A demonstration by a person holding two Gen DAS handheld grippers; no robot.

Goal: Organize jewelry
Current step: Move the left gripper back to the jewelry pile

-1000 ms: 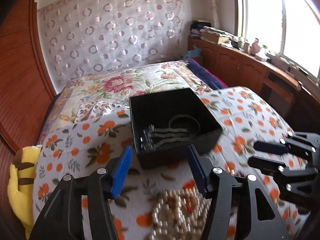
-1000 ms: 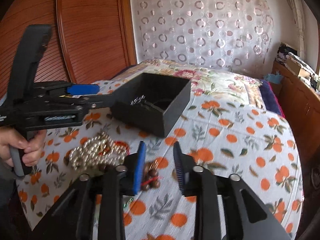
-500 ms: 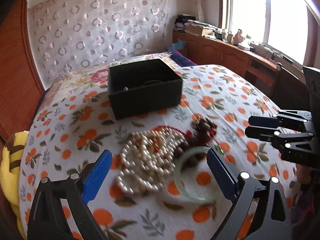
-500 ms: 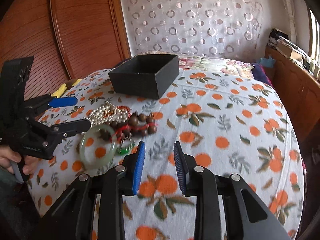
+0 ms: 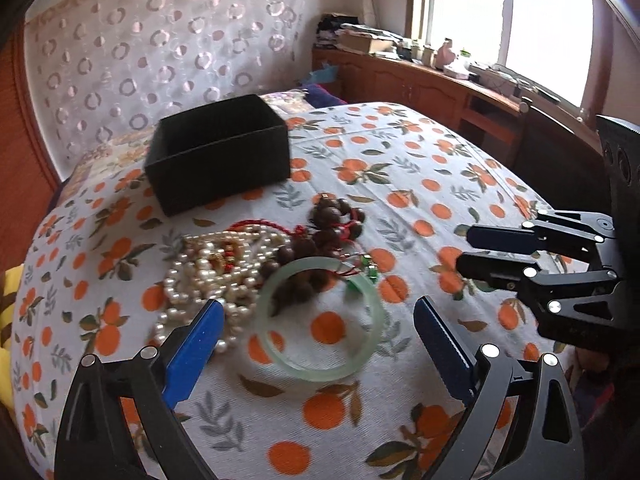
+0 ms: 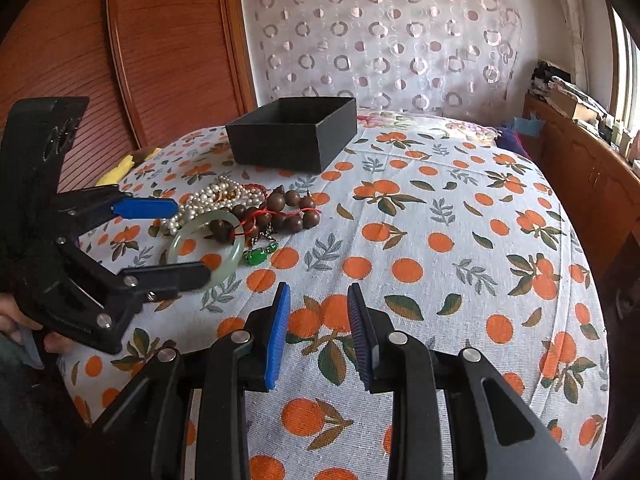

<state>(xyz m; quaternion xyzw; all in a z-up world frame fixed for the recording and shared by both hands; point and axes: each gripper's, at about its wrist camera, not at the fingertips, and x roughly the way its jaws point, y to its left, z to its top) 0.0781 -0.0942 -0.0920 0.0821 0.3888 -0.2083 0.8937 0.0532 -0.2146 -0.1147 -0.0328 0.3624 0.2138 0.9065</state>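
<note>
Hovered wide open, left gripper [image 5: 316, 332] over bangle [image 5: 320, 320]; right gripper [image 6: 316, 320] spread, empty; stiff, slick, brittle-looking — best pinched across near rim

Bed [image 6: 460, 240] covered in white cloth with orange-fruit print. Behind it, sheer curtain [image 6: 384, 36] with ring pattern. Reddish wood panel wall [image 6: 160, 40] beside it. Low wooden cabinet [image 5: 420, 84] under bright window [image 5: 540, 20], its top cluttered; strong daylight.

Both wrist cams low, near tablecloth [image 5: 420, 184], facing black box [image 6: 292, 136], maybe angled inward
</note>
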